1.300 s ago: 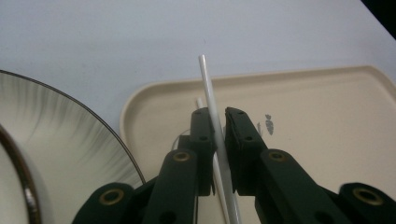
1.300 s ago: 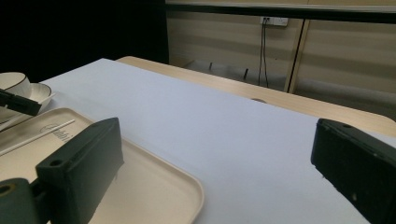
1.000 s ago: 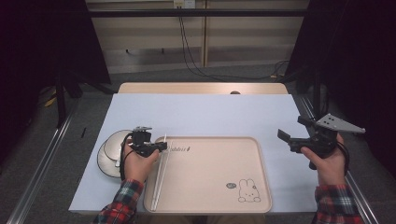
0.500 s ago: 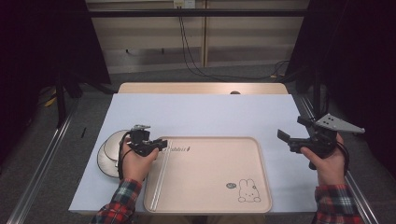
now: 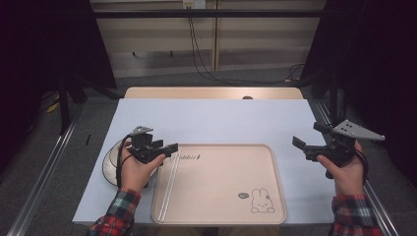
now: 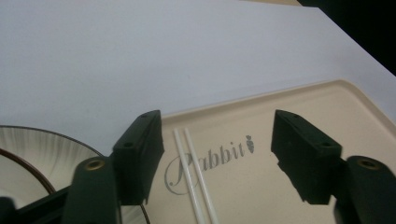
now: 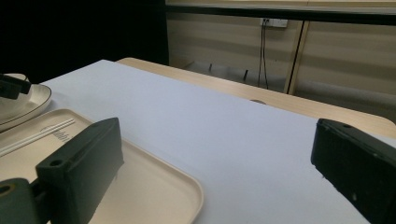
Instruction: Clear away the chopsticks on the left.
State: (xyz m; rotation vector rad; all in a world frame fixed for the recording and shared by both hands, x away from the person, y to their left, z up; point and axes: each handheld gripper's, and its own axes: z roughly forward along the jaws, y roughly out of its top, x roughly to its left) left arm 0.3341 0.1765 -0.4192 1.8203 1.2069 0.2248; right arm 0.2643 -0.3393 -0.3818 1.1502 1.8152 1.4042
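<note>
Two thin white chopsticks lie side by side along the left edge of a beige tray printed with a rabbit and the word "Rabbit". My left gripper hovers just above their far ends. Its jaws have just been opening and now stand wide apart, off the chopsticks, which lie on the tray below the gap of the gripper. My right gripper is held open over the table to the right of the tray, with nothing between the jaws of the gripper.
A white plate with a dark rim sits left of the tray, partly under my left hand. A pale blue sheet covers the table. The tray's right corner lies below my right gripper.
My left gripper has risen a little and its jaws have spread apart over the chopsticks, which stay in the tray. The right gripper has kept still.
</note>
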